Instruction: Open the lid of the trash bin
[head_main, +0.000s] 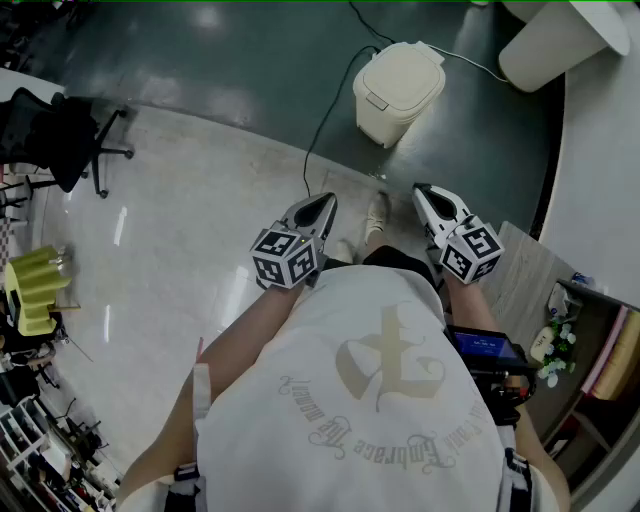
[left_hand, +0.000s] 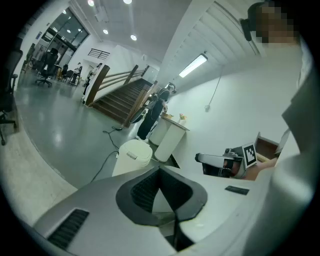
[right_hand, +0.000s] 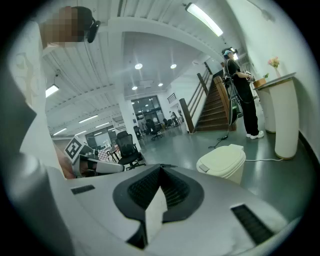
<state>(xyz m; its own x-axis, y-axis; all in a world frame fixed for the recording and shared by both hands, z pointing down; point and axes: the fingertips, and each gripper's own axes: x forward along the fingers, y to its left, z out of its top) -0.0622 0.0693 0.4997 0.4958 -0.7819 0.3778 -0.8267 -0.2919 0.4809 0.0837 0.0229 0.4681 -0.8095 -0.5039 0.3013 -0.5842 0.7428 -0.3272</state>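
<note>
Held side by side before the torso, left tongs and right tongs point forward, jaws together, empty.

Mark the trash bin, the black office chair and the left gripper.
trash bin (head_main: 398, 85): head view, on its lid.
black office chair (head_main: 52, 135): head view, on the black upholstery.
left gripper (head_main: 328, 200): head view, at its jaws' tips.

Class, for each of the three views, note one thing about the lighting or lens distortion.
Head view: dim overall, with bright glare streaks on the pale floor. Left gripper view: strong fisheye bending, black corners, the ceiling lamp blown out. Right gripper view: the same fisheye curve, yet the trash bin looks sharp.
</note>
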